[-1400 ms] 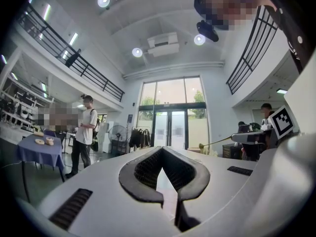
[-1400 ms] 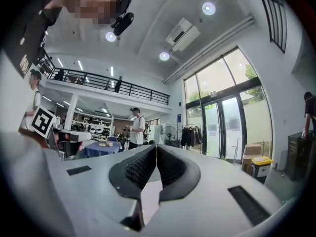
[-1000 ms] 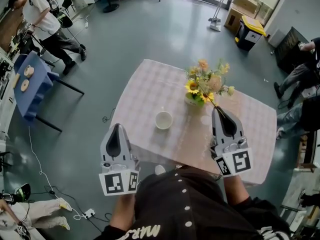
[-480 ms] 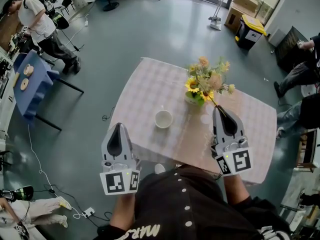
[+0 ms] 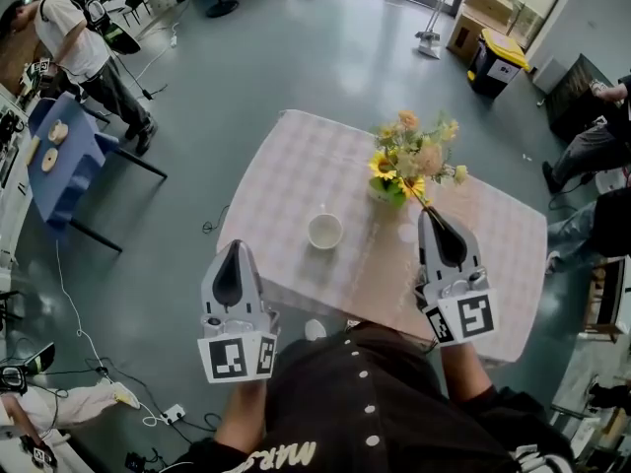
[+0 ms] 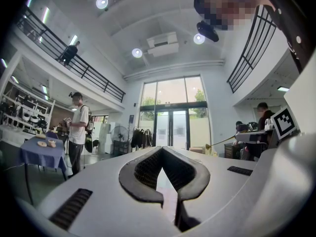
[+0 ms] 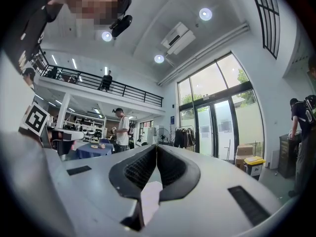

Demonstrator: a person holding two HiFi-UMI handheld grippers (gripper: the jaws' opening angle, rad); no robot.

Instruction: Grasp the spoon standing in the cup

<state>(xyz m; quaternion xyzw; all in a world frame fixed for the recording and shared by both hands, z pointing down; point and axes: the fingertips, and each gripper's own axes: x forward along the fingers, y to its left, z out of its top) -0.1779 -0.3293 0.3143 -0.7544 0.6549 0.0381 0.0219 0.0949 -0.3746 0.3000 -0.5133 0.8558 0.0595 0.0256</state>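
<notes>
The left claw (image 5: 234, 249) and right claw (image 5: 428, 217) sit closed and empty either side of the cup (image 5: 324, 231); reaching seems unstarted, so one must open first

Grey left tongs (image 5: 233, 248), right tongs (image 5: 431, 216), marker cubes (image 5: 237, 356); dark buttoned shirt (image 5: 367, 414)

You hold two grippers low in the frame: the left gripper (image 5: 234, 249) and the right gripper (image 5: 428, 217). Ahead you have one checked table (image 5: 286, 166), one white cup (image 5: 324, 231) at centre and one bunch of flowers (image 5: 412, 158). At the upper left stands one blue table (image 5: 69, 185) bearing two round things (image 5: 57, 132); at the upper right, one yellow-lidded bin (image 5: 490, 62).
</notes>
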